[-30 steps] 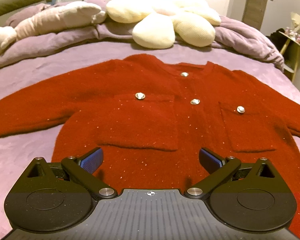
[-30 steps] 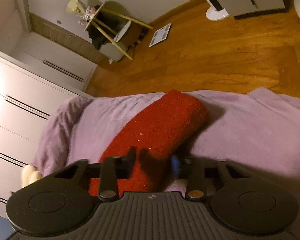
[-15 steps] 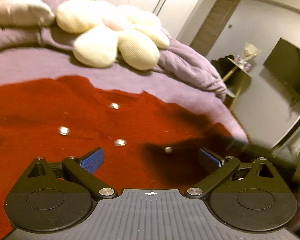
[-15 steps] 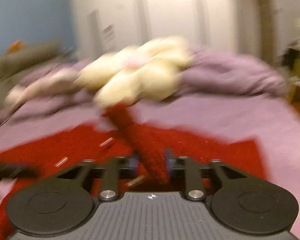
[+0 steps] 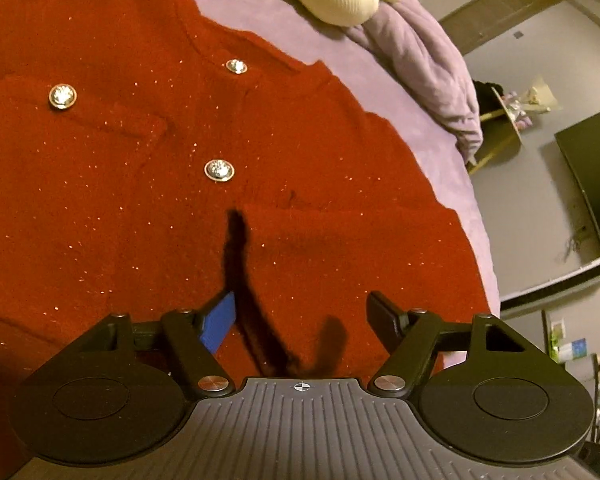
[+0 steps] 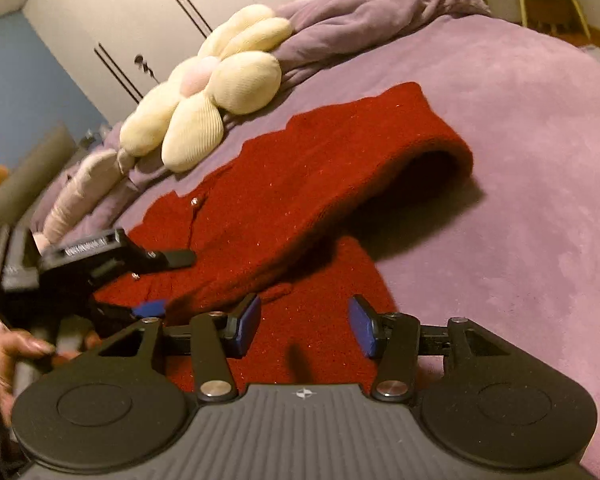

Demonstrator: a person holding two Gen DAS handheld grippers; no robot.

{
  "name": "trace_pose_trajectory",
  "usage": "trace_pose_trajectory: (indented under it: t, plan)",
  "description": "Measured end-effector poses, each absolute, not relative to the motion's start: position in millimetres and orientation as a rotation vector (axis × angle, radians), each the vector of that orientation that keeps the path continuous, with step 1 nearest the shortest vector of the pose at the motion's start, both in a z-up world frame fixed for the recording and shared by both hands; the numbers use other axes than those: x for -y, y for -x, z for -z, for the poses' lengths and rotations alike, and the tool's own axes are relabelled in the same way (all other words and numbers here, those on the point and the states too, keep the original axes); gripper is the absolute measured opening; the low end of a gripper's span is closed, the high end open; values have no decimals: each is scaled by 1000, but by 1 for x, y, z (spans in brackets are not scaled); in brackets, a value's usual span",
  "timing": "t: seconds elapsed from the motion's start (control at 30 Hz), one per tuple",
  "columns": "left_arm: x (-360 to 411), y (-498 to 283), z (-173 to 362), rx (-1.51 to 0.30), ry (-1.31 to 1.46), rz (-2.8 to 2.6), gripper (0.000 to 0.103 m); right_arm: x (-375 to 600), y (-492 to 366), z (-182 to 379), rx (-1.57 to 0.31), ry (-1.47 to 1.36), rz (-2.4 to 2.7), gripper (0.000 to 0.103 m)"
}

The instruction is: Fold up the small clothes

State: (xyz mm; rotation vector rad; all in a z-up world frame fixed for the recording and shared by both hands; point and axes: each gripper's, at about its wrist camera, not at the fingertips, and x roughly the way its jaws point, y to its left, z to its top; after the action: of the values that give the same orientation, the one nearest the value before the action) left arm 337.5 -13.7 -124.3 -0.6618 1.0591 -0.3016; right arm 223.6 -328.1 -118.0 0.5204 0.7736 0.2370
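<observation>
A small red knit cardigan (image 5: 140,200) with silver buttons (image 5: 219,169) lies front up on the purple bed. Its right sleeve (image 6: 340,184) is folded in across the body, the fold bulging up at the shoulder (image 6: 440,148). My left gripper (image 5: 304,316) is open and empty, low over the right hem area; it also shows in the right wrist view (image 6: 168,280). My right gripper (image 6: 304,324) is open and empty just above the cardigan's lower right edge.
A cream flower-shaped cushion (image 6: 204,92) and a bunched purple blanket (image 6: 372,12) lie at the head of the bed. Bare purple sheet (image 6: 520,160) spreads to the right. The bed edge (image 5: 480,216), a side table (image 5: 504,120) and a dark screen (image 5: 592,176) are beyond.
My right gripper carried the right sleeve inward over the body and let it go; its jaws are now open. My left gripper moved right and closer to the cardigan.
</observation>
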Motion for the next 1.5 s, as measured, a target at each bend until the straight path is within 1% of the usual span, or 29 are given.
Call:
trace_pose_trajectory:
  t: [0.07, 0.1, 0.13, 0.17, 0.23, 0.37, 0.47, 0.57, 0.7, 0.77, 0.8, 0.83, 0.87, 0.9, 0.93, 0.97, 1.03, 1.17, 1.2, 1.23, 1.27, 1.33, 1.4, 1.47, 1.5]
  plan:
    - [14, -341, 127, -1090, 702, 286, 44, 332, -224, 122, -776, -543, -239, 51]
    - [14, -344, 129, -1103, 722, 283, 38, 331, -226, 123, -780, -550, -241, 51]
    - [15, -346, 129, -1110, 723, 280, 23, 332, -226, 122, -780, -559, -242, 50]
    - [16, -348, 128, -1107, 711, 285, 14, 330, -227, 121, -777, -566, -244, 50]
    - [15, -349, 116, -1075, 677, 305, 14, 328, -230, 117, -770, -573, -250, 50]
    - [-3, -348, 59, -921, 552, 374, 14, 332, -239, 113, -762, -605, -237, 50]
    - [-29, -346, 26, -809, 379, 298, 14, 335, -248, 112, -756, -638, -238, 51]
    - [-56, -350, 25, -795, 232, 155, 14, 332, -261, 111, -746, -670, -241, 51]
    - [-94, -356, 58, -870, 231, 61, 17, 326, -280, 118, -742, -753, -263, 51]
    - [-103, -355, 75, -891, 284, 49, 26, 321, -293, 124, -755, -792, -261, 51]
    - [-106, -354, 81, -886, 309, 41, 36, 319, -299, 126, -763, -798, -260, 51]
    - [-109, -352, 86, -879, 340, 44, 40, 317, -305, 129, -770, -804, -249, 51]
    - [-110, -353, 91, -877, 367, 53, 40, 316, -309, 132, -776, -810, -234, 51]
    - [-112, -355, 93, -878, 398, 60, 40, 315, -314, 137, -785, -822, -213, 51]
    - [-114, -357, 96, -884, 416, 57, 30, 315, -317, 140, -786, -836, -199, 50]
    - [-117, -359, 95, -884, 417, 43, 9, 316, -319, 143, -782, -852, -189, 50]
    - [-121, -362, 90, -859, 418, 43, 8, 318, -321, 147, -764, -883, -177, 50]
    - [-122, -358, 58, -714, 387, 57, 7, 323, -324, 151, -723, -941, -175, 50]
    - [-120, -359, 51, -685, 362, 59, 7, 323, -326, 152, -714, -948, -168, 49]
    - [-118, -361, 46, -665, 335, 60, 7, 322, -327, 152, -709, -943, -157, 44]
    - [-116, -362, 41, -642, 306, 57, 7, 321, -329, 152, -703, -929, -156, 41]
    - [-115, -366, 35, -608, 278, 52, 7, 316, -331, 151, -695, -894, -141, 21]
    - [-118, -369, 40, -604, 279, 36, 7, 314, -333, 152, -687, -872, -155, 18]
    - [-118, -373, 57, -667, 248, 8, 8, 310, -335, 155, -698, -804, -133, 17]
    - [-118, -376, 68, -714, 237, -4, 8, 307, -337, 158, -712, -752, -119, 11]
